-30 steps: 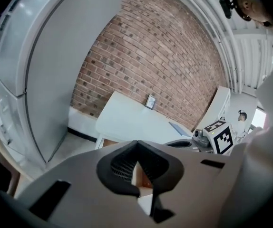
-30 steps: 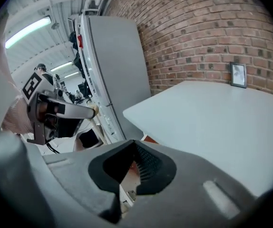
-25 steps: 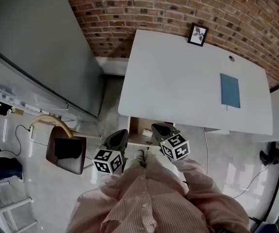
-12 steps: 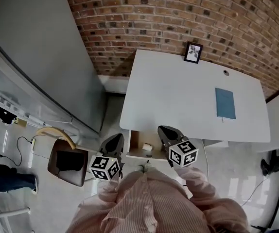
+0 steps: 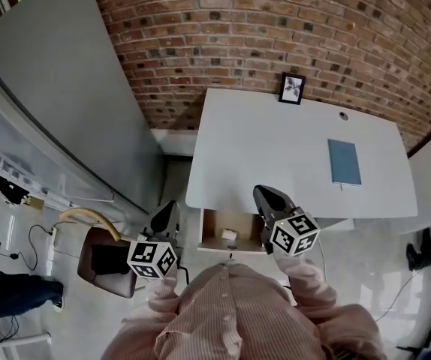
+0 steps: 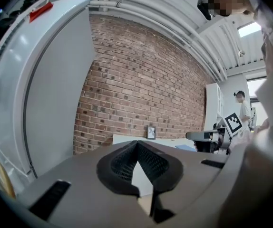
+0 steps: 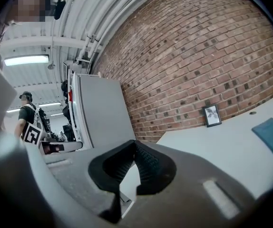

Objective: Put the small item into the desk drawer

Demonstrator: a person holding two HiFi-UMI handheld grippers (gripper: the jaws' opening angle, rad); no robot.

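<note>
The white desk (image 5: 275, 156) stands against the brick wall, and its drawer (image 5: 214, 240) is pulled out below the front edge. A small white item (image 5: 229, 234) lies inside the drawer. My left gripper (image 5: 172, 207) hangs left of the drawer with its jaws together and nothing between them. My right gripper (image 5: 261, 192) is at the drawer's right end, over the desk's front edge, shut and empty. In the left gripper view the left gripper (image 6: 137, 145) points at the wall. The right gripper (image 7: 135, 145) aims along the desk top (image 7: 231, 151).
A teal notebook (image 5: 344, 162) lies on the desk's right side and a small framed picture (image 5: 292, 88) leans at the back edge. A brown chair (image 5: 106, 257) stands left of me. A tall grey panel (image 5: 65, 103) runs along the left.
Both grippers have drawn back and apart from the drawer, the left one to the left, the right one to the right. The small item stays in the open drawer.
</note>
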